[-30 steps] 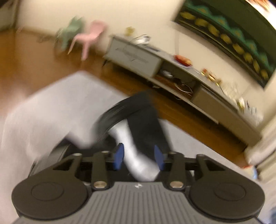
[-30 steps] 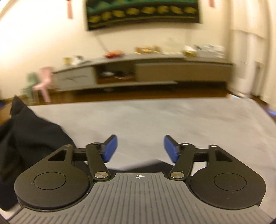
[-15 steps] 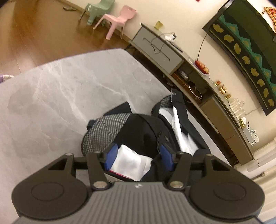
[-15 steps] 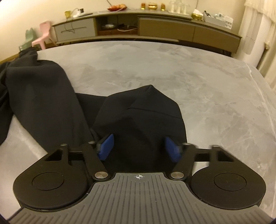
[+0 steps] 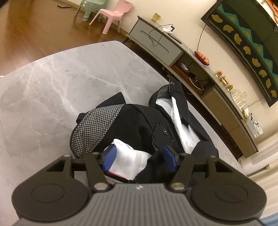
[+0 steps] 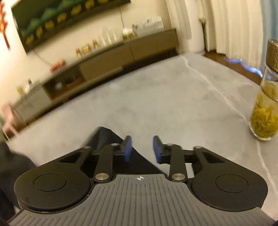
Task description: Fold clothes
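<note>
A black garment (image 5: 142, 121) with checked lining (image 5: 93, 126) and white pocket lining (image 5: 128, 156) lies bunched on the grey marble table (image 5: 52, 87). My left gripper (image 5: 139, 159) hovers over its near end. Its jaws are opening, and white and black cloth lies loose between the pads. In the blurred right wrist view, a black cloth fold (image 6: 106, 137) pokes up under the left finger of my right gripper (image 6: 142, 149). Those pads stand a narrow gap apart, with table showing between their tips. Cloth reaches in low down; I cannot tell whether it is pinched.
A glass jar (image 6: 265, 107) of yellow-green leaves stands on the table at the right edge. A long low cabinet (image 5: 191, 57) runs along the far wall. Two small plastic chairs (image 5: 113, 15) stand on the wooden floor. Curtains (image 6: 234, 26) hang at the right.
The left jaws have widened over the bunched garment. The right gripper swung right and rolled, and its jaws narrowed. The black cloth now sits low and left, and the jar came into view.
</note>
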The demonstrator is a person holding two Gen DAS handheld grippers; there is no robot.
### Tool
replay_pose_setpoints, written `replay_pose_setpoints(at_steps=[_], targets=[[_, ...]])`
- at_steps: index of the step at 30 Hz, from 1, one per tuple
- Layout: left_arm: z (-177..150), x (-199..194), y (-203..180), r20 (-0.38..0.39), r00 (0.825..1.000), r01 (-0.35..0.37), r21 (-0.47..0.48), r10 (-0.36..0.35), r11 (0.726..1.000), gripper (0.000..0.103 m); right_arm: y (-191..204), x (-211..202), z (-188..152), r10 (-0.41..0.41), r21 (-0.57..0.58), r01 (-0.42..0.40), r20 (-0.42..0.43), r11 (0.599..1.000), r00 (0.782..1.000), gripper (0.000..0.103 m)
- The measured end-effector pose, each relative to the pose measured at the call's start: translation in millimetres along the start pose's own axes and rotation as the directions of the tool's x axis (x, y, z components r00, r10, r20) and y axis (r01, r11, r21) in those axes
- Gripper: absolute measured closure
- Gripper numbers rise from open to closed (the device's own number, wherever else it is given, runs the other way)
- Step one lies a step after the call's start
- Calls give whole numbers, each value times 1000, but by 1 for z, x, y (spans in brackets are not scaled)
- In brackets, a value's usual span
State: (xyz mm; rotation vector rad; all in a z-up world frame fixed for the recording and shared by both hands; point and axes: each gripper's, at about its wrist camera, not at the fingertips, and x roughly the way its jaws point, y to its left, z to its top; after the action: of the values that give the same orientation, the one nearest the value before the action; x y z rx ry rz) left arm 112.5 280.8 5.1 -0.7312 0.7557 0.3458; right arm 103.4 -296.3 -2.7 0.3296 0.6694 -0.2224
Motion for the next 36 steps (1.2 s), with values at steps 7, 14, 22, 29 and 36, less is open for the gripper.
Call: replay_pose_setpoints(at_steps=[7, 14, 22, 29, 36], targets=[[0, 0, 4, -4, 1000, -4, -19, 4, 1000, 37, 56, -9, -21, 124, -334, -145, -84, 931, 989, 18], [5, 1, 13, -13, 1000, 10, -67, -10, 998, 36, 68, 23, -41, -11, -494, -71, -160, 866, 987, 52], [5, 2, 10, -11, 1000, 7, -55, -8, 998, 36, 26, -8, -4, -57, -259, 97, 155, 961, 986, 90], [9, 0, 13, -1, 1000, 16, -66, -16, 998, 34, 34, -21, -18, -75, -182, 96, 119, 979, 990, 38], [7, 1, -8, -21, 994, 113, 38, -112, 993, 19, 171, -75, -93, 350, -305, -334, -3, 892, 937, 26]])
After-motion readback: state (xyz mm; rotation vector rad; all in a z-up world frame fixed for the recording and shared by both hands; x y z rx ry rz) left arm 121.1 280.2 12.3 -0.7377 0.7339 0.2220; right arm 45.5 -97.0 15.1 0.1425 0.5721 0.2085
